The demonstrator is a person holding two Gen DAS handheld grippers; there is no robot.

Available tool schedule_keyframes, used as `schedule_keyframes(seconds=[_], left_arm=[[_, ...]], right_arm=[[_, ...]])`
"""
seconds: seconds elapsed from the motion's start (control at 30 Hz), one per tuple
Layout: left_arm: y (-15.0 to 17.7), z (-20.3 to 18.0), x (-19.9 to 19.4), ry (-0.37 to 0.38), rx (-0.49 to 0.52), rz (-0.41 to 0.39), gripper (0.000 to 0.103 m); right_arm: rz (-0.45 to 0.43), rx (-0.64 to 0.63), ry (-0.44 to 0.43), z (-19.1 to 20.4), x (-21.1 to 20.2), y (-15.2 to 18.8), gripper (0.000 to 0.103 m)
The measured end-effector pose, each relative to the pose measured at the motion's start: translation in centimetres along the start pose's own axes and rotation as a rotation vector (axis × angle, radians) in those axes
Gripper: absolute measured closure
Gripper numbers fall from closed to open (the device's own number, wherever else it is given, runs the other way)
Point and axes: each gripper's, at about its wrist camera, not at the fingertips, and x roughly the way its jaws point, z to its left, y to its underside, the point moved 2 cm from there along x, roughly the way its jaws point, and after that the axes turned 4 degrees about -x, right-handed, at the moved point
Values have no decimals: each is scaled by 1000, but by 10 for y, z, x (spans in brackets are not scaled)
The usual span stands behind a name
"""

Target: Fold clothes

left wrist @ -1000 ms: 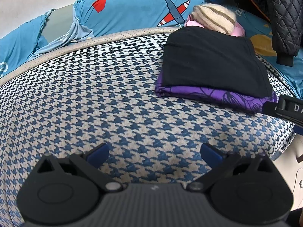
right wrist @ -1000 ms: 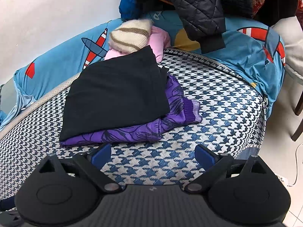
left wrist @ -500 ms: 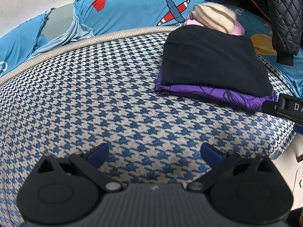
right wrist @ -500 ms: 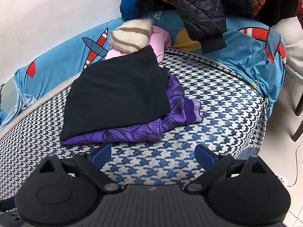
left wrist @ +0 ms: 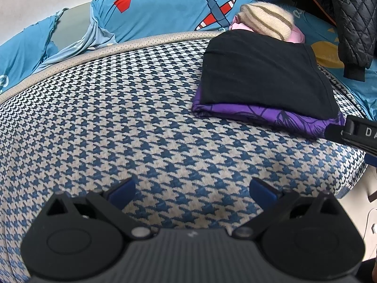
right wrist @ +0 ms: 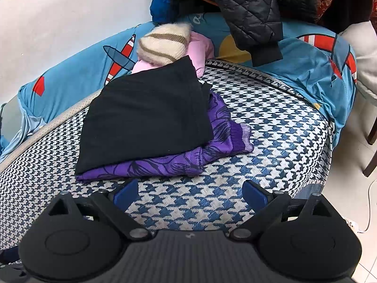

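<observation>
Left view: my left gripper (left wrist: 192,189) hovers over bare houndstooth cushion (left wrist: 117,108), jaws wide apart and empty. The black garment (left wrist: 264,75) lies folded flat on the purple garment (left wrist: 271,115), far right; the right gripper's edge pokes in beside them.

Right view: my right gripper (right wrist: 189,189) hangs just short of the stack, jaws spread and empty. The black piece (right wrist: 146,115) sits squared; the purple one (right wrist: 165,165) spills a cuff out to the right. A striped hat (right wrist: 162,44) and pink item (right wrist: 200,49) lie behind. This fits a stack just finished or one waiting for another piece, so I cannot call the next move.
</observation>
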Motion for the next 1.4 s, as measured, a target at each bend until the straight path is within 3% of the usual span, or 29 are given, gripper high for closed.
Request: schedule_keyframes(seconds=[0.37,0.73,1.4], left_arm=[[5,3,12,15,-8,47,0],[14,11,38,-23,-8,126,0],[18,9,44,-44,79,107,0]], right_arm=[[4,0,-2,1,1,0,8],[13,-20,-14,10,4,0,8],[36,-18,-27,18,8,0,8]])
